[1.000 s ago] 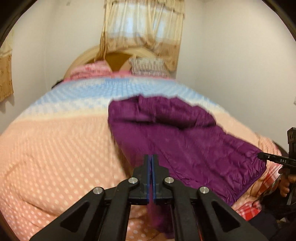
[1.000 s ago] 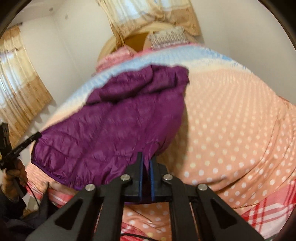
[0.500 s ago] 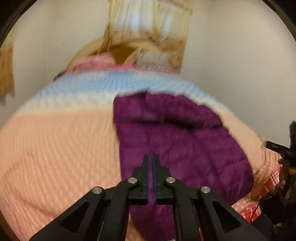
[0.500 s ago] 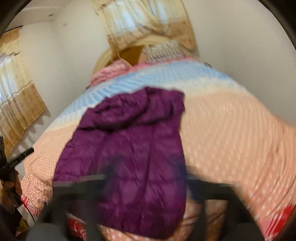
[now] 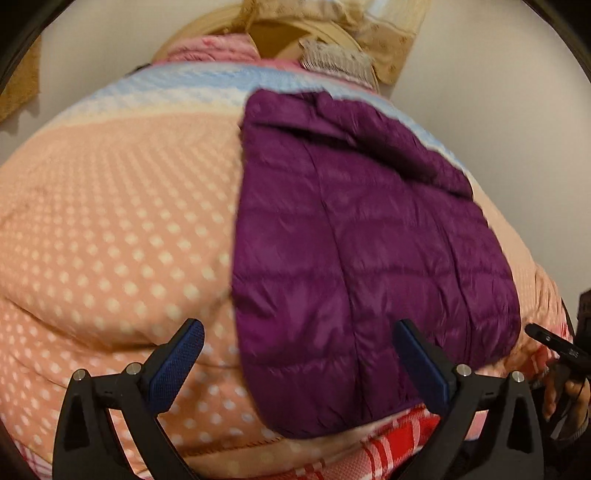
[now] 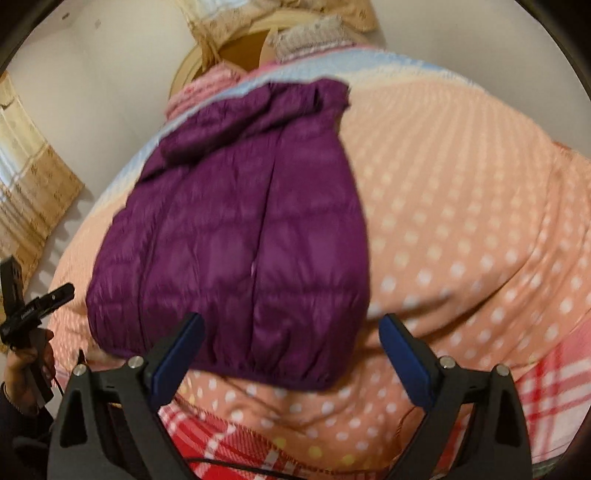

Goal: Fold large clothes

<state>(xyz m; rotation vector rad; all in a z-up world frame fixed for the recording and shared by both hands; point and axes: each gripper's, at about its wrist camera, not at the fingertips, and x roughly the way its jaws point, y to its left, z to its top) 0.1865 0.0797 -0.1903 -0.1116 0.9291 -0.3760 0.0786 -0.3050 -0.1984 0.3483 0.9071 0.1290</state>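
Where bedspread (image 5: 110, 229) lies, jacket (image 5: 362, 258) lengthwise headboardward.

Bed (image 5: 110, 221) fills both wrist views. Covered by a peach quilt (image 6: 461, 221) with pale dots; toward the head end the quilt turns to pale yellow, then light blue bands. Red-and-white plaid sheet (image 6: 546, 398) shows beneath the quilt along the foot edge. At the head end: a pink pillow (image 5: 218, 48) and a pale patterned pillow (image 5: 336, 61), side by side against a rounded wooden headboard (image 5: 280, 35). Purple quilted puffer jacket (image 5: 362, 251) lies flat on the quilt, lengthwise, hem just short of the foot edge, collar end reaching the blue band near the pillows. Jacket sits toward one long side of the bed; frames slightly blurred.
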